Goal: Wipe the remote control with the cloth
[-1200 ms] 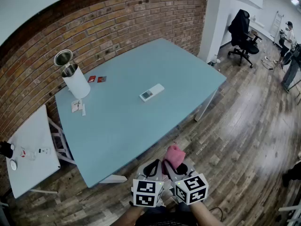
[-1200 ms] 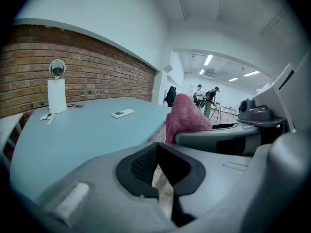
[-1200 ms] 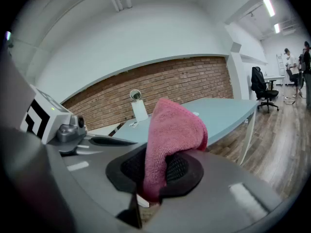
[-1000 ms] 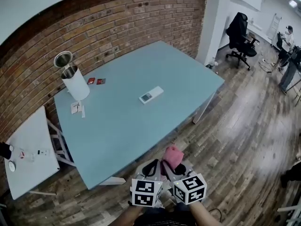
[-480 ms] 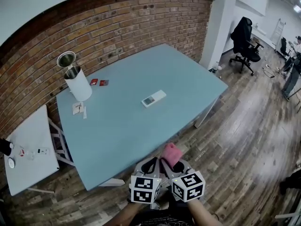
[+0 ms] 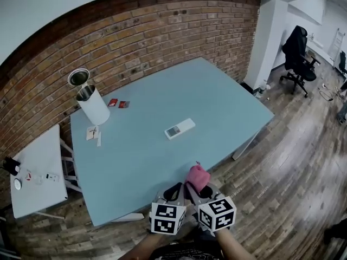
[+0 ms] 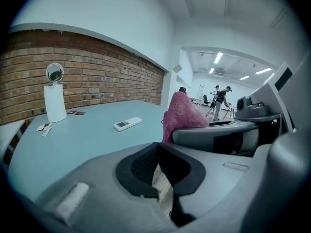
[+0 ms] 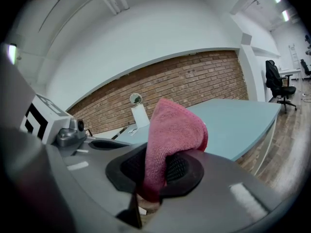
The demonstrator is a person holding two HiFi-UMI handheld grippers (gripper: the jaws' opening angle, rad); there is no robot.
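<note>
Pink and soft, the cloth [image 8: 170, 140] is a light, limp fold of pile fabric. It will give under pressure and drag a little on plastic, so you likely need a firm pinch low on the fold, as you have now, leaving the rounded top free to do the rubbing. Your right gripper [image 6: 203, 193] has its pads clamped on the cloth's lower part, and the rest stands up out of the jaws.

The remote control [image 6: 179, 128] is a slim white bar with a small grey display at one end, lying flat and slightly askew near the middle of the table [image 6: 135, 161], well apart from the cloth. It looks light, rigid and smooth. On that glossy pale-blue top it will probably skate away under a wipe unless you steady it. The long side edges look like the best place to brace or grip it, clear of the display and buttons.

Your left gripper [image 7: 155, 174] sits just beside the right one at the table's near edge, its jaws pressed together on nothing.

Farther off, a white cylinder [image 6: 97, 106] with a metal top stands near the brick wall [image 6: 162, 37]. Two small red items [image 6: 117, 103] lie beside it.
</note>
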